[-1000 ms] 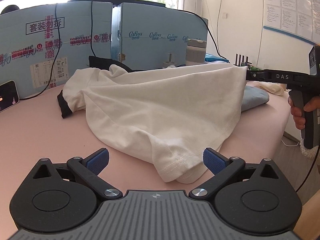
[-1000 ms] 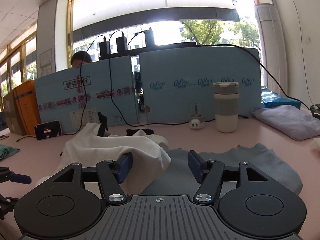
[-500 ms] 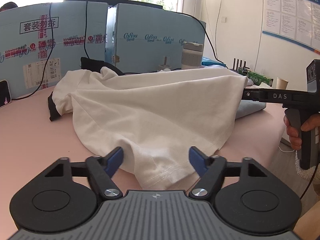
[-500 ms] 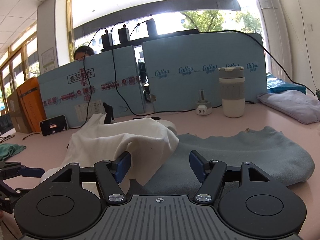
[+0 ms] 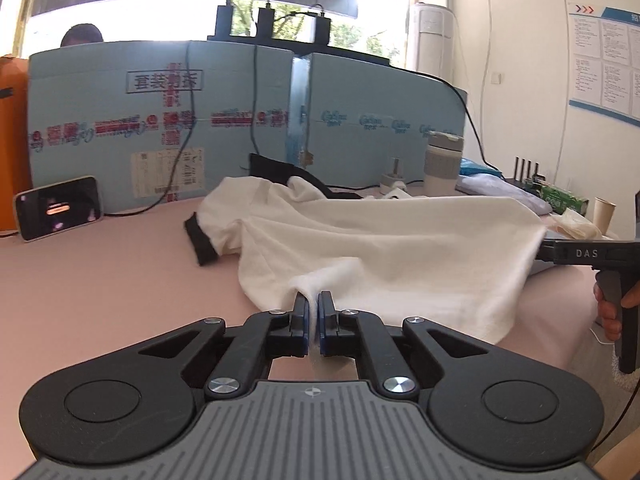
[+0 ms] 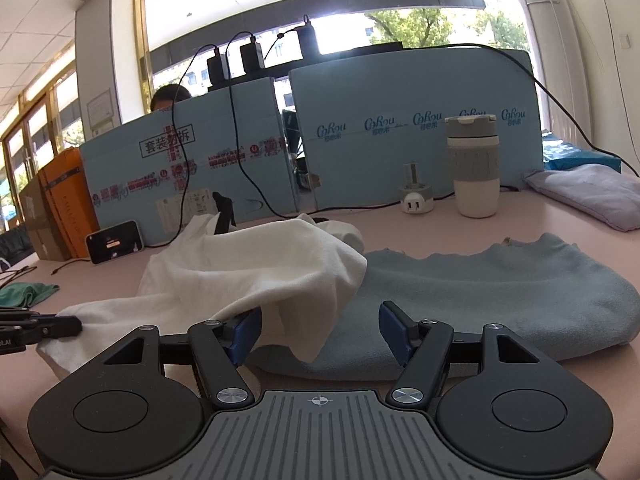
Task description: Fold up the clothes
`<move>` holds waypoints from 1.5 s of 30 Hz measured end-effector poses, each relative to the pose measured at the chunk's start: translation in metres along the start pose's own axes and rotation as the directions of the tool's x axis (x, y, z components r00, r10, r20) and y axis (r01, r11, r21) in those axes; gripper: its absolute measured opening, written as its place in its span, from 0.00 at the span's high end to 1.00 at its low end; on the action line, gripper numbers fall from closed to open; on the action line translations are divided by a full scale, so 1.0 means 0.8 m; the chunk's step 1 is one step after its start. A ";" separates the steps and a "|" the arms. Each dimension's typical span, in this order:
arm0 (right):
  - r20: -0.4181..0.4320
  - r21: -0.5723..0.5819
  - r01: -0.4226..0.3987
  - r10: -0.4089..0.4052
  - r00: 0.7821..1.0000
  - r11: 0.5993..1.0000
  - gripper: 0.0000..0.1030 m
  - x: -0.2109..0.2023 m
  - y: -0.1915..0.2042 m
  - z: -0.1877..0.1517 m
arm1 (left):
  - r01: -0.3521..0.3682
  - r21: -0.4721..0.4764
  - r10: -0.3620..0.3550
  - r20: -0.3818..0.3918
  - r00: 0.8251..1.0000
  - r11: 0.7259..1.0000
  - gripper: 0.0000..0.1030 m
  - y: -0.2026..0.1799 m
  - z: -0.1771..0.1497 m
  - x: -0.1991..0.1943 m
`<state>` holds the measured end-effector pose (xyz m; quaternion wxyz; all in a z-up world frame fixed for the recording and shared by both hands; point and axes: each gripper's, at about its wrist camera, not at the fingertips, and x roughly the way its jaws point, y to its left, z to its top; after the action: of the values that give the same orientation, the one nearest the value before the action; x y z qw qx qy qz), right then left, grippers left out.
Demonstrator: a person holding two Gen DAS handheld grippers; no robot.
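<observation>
A white T-shirt with black sleeve trim lies crumpled on the pink table. My left gripper is shut on its near hem, and the cloth pinches up between the blue pads. In the right wrist view the same shirt drapes over the left finger of my right gripper, whose jaws stand wide apart; the right pad touches nothing. The right gripper's black body holds the shirt's far edge up off the table. The left gripper's tip shows at the shirt's left corner.
A blue-grey cloth lies under and right of the shirt. Behind it are a lilac folded cloth, a white tumbler and a plug adapter. A phone leans on the blue foam boards. The table edge runs along the right.
The left jaws have closed on the shirt's near hem and lifted it slightly. The shirt is now stretched between the two grippers. The right gripper has hardly moved.
</observation>
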<state>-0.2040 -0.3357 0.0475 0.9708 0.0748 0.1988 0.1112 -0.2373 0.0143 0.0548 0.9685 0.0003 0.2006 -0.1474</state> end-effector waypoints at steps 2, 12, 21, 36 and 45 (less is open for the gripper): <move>-0.009 0.001 -0.010 0.010 1.000 1.000 0.32 0.004 0.002 -0.002 | -0.081 -0.023 0.081 0.008 0.997 0.996 0.96 0.020 -0.002 -0.017; -0.035 -0.018 -0.083 0.083 0.996 0.996 0.27 0.011 0.020 -0.007 | -0.450 -0.207 0.454 -0.032 0.890 0.868 0.96 0.117 -0.033 -0.088; -0.027 -0.032 -0.060 0.059 0.998 0.998 0.26 0.015 0.023 0.000 | -0.419 -0.224 0.423 -0.034 0.906 0.880 0.61 0.117 -0.039 -0.084; -0.089 -0.212 -0.008 -0.011 0.996 0.977 0.65 0.076 0.030 0.032 | -0.124 -0.078 0.124 -0.002 0.992 0.989 0.26 0.028 -0.026 -0.036; -0.117 -0.282 0.004 -0.039 0.992 0.959 0.93 0.092 0.029 0.030 | -0.003 -0.039 0.001 -0.044 0.999 0.999 0.20 -0.002 -0.027 -0.005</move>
<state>-0.1324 -0.2978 0.0464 0.9588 -0.0729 0.2406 0.1321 -0.2494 0.0151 0.0366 0.9639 -0.0150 0.2245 -0.1426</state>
